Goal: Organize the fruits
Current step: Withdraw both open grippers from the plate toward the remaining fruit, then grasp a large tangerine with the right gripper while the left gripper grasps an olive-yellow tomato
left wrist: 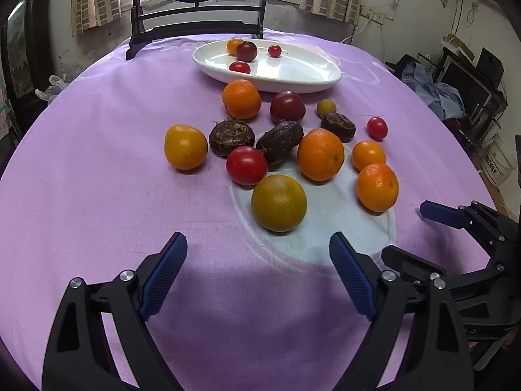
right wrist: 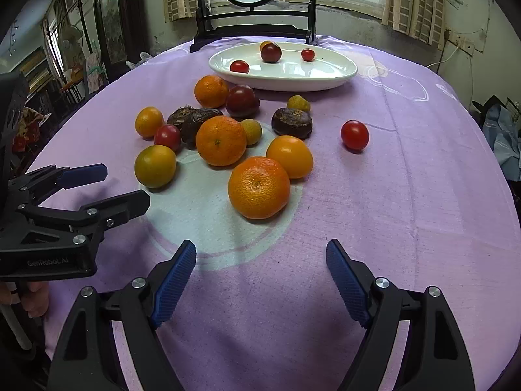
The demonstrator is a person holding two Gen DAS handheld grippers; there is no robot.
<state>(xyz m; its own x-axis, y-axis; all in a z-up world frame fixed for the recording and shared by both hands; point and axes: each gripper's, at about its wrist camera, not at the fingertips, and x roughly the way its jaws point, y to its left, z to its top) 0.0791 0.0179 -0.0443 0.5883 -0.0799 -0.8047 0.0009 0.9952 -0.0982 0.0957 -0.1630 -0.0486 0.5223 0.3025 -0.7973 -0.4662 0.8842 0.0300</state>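
Bare tablecloth (right wrist: 407, 195) beside clustered fruits (right wrist: 221, 140)

A round table under a lilac cloth (left wrist: 97, 169) carries a white oval ceramic dish (left wrist: 306, 75) at its far side, a black wooden screen stand (left wrist: 195, 29) behind that, and loose oranges, red tomatoes and dark brown water chestnuts scattered mid-table.

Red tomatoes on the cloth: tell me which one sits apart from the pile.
The small red tomato alone on the right side of the cloth, clear of every other fruit. The other red tomato is wedged among the pile, by a dark brown fruit.
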